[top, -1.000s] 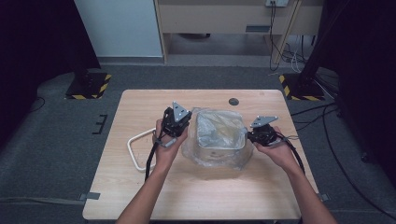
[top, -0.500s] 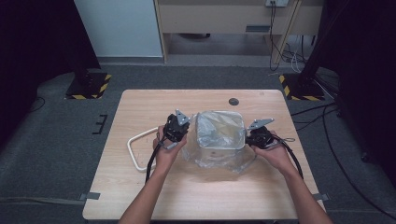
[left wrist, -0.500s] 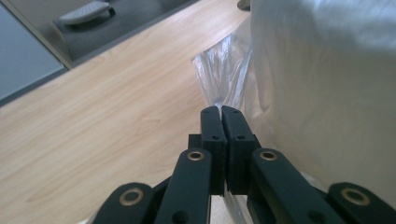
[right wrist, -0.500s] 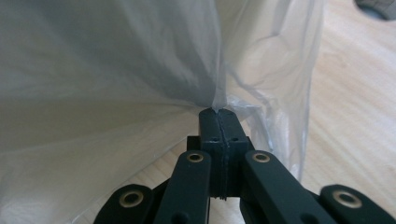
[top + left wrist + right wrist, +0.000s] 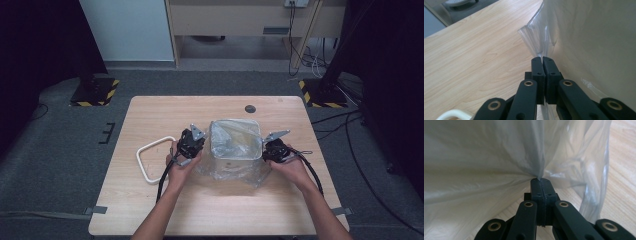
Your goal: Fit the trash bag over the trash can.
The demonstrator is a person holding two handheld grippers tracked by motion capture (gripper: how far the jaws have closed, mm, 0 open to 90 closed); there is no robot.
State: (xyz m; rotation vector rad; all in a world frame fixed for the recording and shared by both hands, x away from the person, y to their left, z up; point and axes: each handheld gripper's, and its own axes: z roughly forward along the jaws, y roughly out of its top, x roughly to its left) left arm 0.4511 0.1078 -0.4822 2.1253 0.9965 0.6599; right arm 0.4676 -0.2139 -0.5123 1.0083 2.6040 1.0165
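Clear plastic bag (image 5: 235, 150) pulled down over a bin (image 5: 236, 159) at table (image 5: 150, 210) centre, pinched on both sides.

High view: left gripper (image 5: 192, 143) and right gripper (image 5: 272, 149) flanked the bin; white ring (image 5: 150, 157) lay left. Left gripper view: jaws pressed together on the film. Right gripper view: jaws clamped on a gathered fold, likely to keep the liner taut.

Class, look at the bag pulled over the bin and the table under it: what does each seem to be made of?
Bag: thin clear plastic film, likely glossy; it wrinkles, bunches at the jaws and lets the bin show through. Table: pale wood or wood-look laminate, matt, with visible grain lines.
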